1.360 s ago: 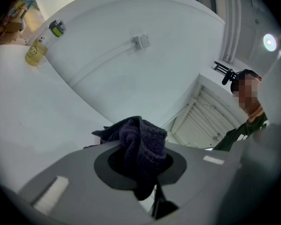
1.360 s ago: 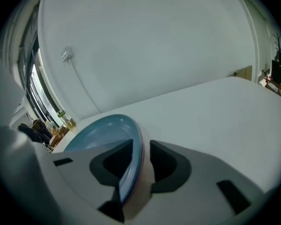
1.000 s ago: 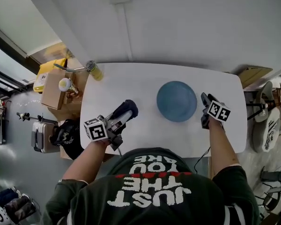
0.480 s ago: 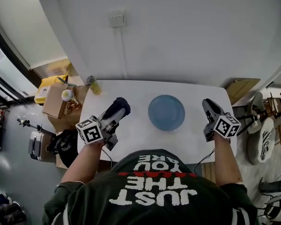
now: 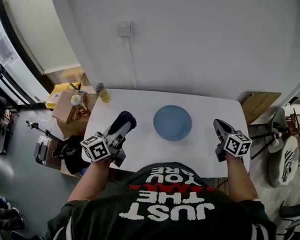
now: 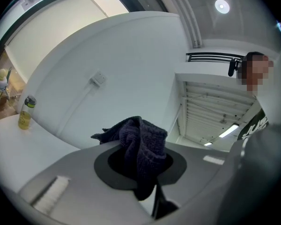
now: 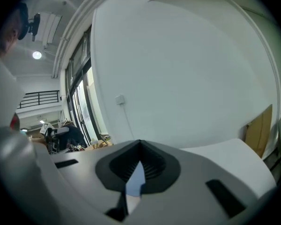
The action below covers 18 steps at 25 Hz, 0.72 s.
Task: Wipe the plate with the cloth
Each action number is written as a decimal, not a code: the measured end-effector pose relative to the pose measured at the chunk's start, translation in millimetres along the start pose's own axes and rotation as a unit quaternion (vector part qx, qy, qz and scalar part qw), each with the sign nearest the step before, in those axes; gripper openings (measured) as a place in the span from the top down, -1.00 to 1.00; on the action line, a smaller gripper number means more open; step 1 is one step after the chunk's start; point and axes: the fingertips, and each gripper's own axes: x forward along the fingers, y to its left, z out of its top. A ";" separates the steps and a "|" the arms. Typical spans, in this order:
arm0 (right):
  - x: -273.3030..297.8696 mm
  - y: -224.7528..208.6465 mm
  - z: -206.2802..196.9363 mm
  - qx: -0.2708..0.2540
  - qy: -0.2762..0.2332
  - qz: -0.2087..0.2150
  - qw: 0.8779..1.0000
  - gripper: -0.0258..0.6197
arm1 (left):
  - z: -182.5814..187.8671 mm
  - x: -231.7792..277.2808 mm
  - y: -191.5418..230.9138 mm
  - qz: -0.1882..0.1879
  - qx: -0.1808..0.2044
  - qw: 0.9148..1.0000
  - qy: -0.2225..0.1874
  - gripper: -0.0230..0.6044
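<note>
A round blue plate lies on the white table, near the middle. My left gripper is held over the table left of the plate, shut on a dark bunched cloth. In the left gripper view the cloth bulges out between the jaws of the left gripper. My right gripper is held right of the plate, apart from it. Its jaws have just been closing and now meet with nothing between them; the right gripper view shows the right gripper shut.
A yellow bottle stands at the table's back left corner. A cardboard box with small items and a black bag sit on the floor to the left. More cardboard leans at the right. The white wall runs behind.
Both grippers have risen off the table, the left still holding the cloth. The right one has drawn away from the plate's right edge and its jaws have shut.
</note>
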 end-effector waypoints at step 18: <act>-15.1 26.8 1.3 -0.016 -0.016 -0.018 1.000 0.91 | 0.3 -20.5 8.9 -0.004 0.001 1.000 0.013 0.76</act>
